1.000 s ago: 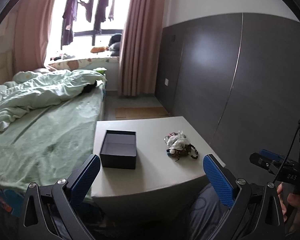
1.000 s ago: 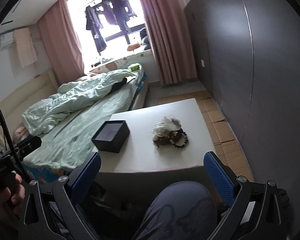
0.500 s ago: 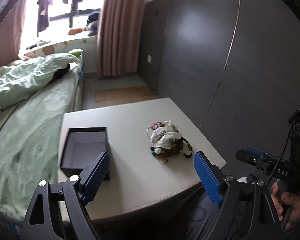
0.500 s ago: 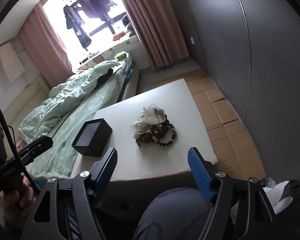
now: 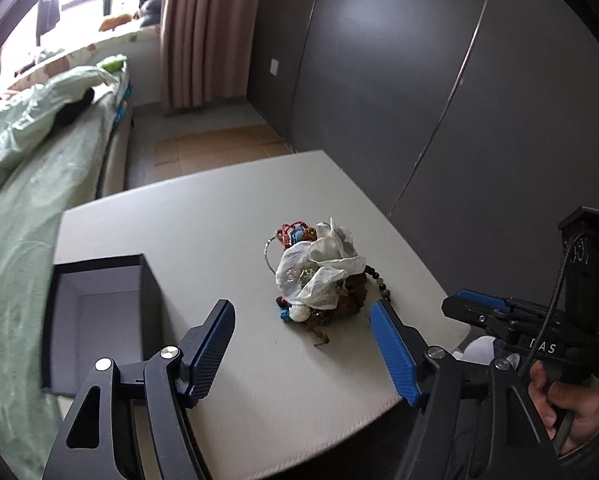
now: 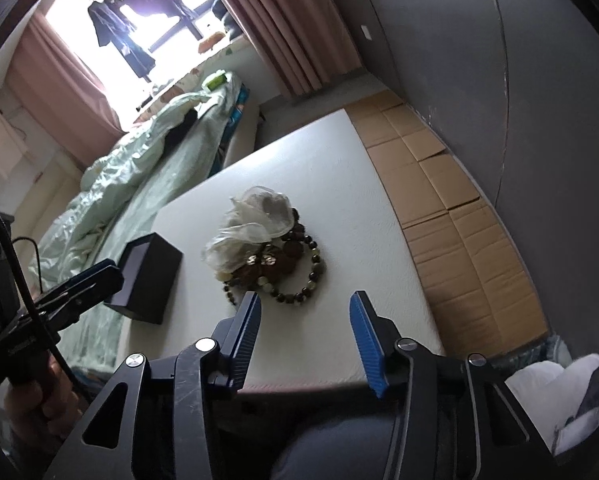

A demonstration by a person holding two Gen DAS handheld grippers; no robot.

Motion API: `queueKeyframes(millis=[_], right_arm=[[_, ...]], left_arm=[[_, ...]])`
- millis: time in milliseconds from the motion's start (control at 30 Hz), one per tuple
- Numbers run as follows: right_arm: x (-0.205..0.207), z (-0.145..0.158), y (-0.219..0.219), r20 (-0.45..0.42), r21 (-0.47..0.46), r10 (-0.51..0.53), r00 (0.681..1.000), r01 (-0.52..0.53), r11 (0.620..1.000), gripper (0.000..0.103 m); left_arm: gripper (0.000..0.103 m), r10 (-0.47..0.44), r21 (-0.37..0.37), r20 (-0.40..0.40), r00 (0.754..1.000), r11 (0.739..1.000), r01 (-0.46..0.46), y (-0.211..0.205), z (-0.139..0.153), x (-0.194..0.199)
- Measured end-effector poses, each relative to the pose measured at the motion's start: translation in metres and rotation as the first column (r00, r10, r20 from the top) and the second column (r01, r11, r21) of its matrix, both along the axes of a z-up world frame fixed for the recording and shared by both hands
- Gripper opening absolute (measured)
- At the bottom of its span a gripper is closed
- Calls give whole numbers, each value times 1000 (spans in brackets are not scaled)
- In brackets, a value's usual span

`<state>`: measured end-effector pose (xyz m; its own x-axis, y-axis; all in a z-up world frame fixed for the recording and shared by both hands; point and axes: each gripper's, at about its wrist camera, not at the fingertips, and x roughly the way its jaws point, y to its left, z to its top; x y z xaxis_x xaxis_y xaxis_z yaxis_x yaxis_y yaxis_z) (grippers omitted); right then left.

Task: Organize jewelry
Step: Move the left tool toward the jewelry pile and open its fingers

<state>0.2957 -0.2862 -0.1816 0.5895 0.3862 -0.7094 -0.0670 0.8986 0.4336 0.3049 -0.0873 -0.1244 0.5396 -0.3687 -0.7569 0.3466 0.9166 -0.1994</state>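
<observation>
A heap of jewelry (image 5: 319,276) lies on the pale table (image 5: 219,224): bead bracelets, a metal ring and coloured beads under a crumpled white plastic bag. It also shows in the right wrist view (image 6: 267,248), with a dark bead bracelet (image 6: 303,280) nearest the fingers. An open, empty dark box (image 5: 99,316) stands at the table's left; it shows too in the right wrist view (image 6: 147,276). My left gripper (image 5: 303,320) is open and empty, just short of the heap. My right gripper (image 6: 304,308) is open and empty, just short of the bracelet.
A bed with green bedding (image 5: 27,152) runs along the table's left side. A dark grey wall (image 5: 459,100) stands to the right. Flattened cardboard (image 6: 451,208) covers the floor between table and wall. My knee (image 6: 339,448) is below the table's near edge.
Both grippers have moved forward and down toward the jewelry heap, which now looms larger. Both jaws have narrowed somewhat but stay open. Nothing on the table has moved.
</observation>
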Motion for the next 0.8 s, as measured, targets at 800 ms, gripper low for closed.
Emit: queueKeyframes(millis=[800], right_arm=[[69, -30, 23, -104, -106, 156, 982, -167, 980, 41]], left_arm=[[48, -20, 18, -42, 999, 1000, 21, -31, -29, 53]])
